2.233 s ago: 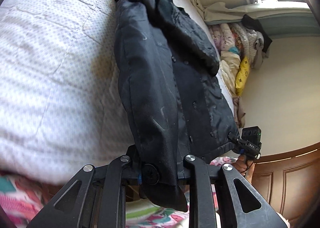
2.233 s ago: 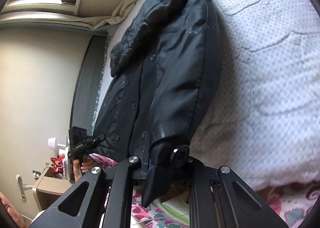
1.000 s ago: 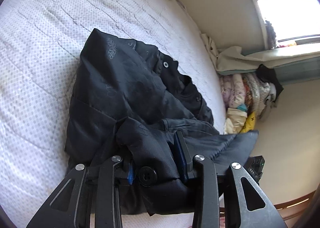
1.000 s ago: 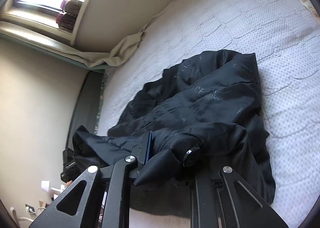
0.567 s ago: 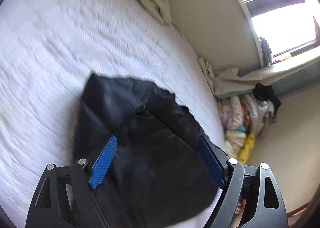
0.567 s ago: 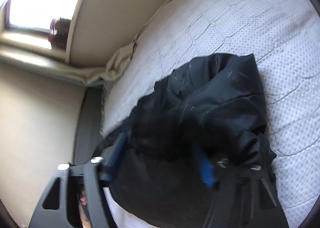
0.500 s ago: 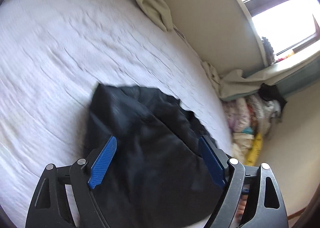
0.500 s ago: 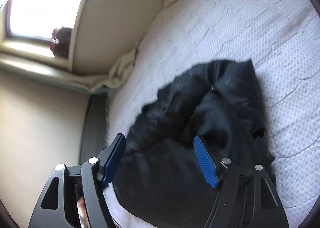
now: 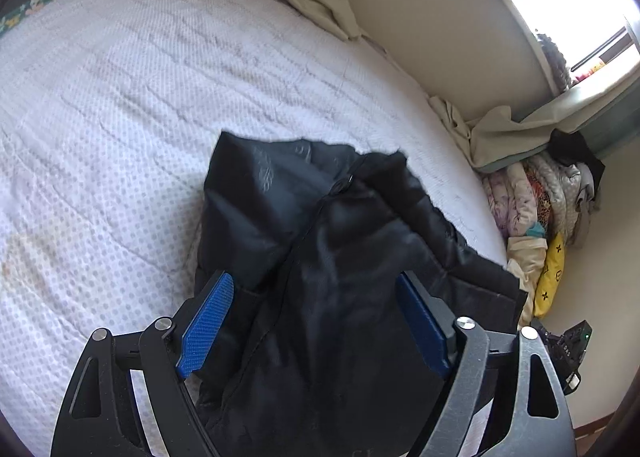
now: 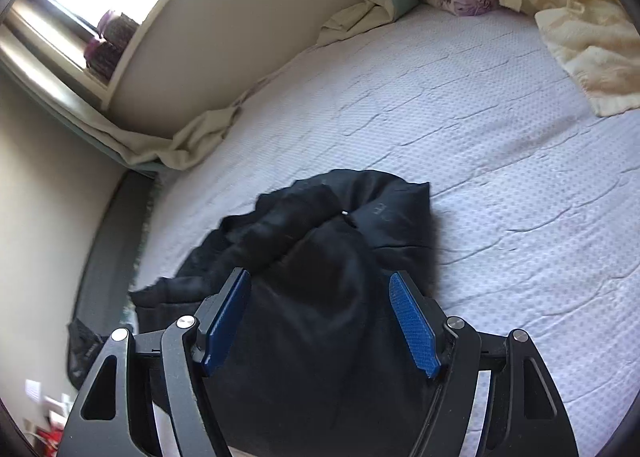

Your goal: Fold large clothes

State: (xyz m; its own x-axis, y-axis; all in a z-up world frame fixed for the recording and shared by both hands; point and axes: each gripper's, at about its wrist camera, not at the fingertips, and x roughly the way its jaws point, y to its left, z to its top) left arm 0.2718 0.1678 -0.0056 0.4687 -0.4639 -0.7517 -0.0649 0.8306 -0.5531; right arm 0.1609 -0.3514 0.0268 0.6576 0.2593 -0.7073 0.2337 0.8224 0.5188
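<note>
While the black coat (image 9: 320, 257) lies bunched on the bed (image 9: 120, 105), near its edge, the left gripper (image 9: 316, 325) is easing narrower yet grips nothing; the right gripper (image 10: 320, 321) gapes empty above the coat — apparently freed for regrasping.

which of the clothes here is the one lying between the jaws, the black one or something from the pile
The black jacket, spread on the white bedspread under both open grippers. The pastel and yellow clothes pile sits apart against the wall beside the bed.
</note>
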